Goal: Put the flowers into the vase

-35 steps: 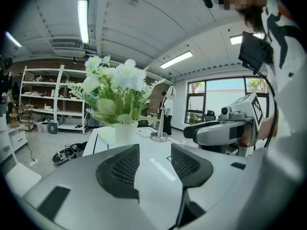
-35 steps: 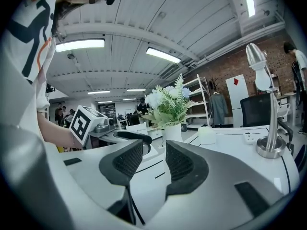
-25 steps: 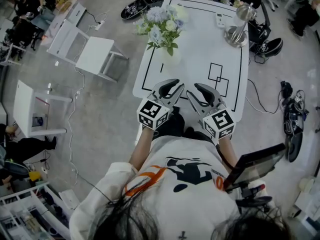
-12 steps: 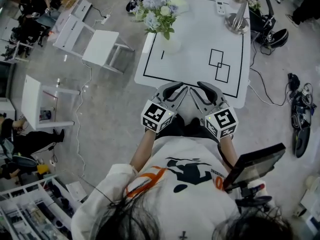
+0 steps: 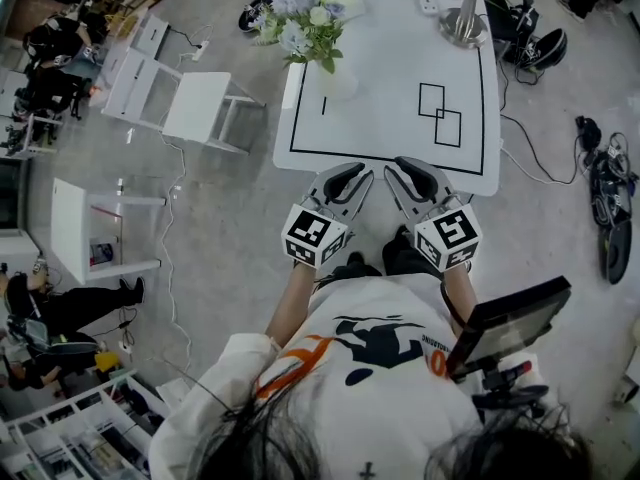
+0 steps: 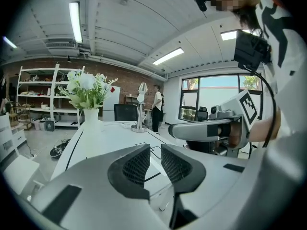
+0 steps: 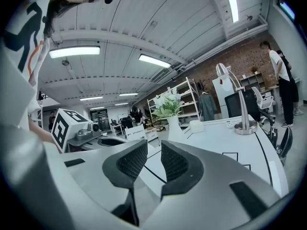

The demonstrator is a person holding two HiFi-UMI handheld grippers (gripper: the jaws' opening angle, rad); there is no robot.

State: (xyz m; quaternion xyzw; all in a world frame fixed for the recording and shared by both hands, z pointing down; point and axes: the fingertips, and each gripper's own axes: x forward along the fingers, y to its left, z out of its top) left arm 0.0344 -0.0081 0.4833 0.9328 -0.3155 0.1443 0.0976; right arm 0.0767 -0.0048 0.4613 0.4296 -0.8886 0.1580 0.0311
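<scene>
Both tools had drawn back from over the counter to its near edge. The left tool stood narrowly apart, empty; the right tool was closing on nothing. The flowers stood in the vase at the counter's far left corner. Task judged complete.

The left gripper, jaws narrowly apart and empty, faces the white tabletop; flowers fill a white vase near its left edge.
</scene>
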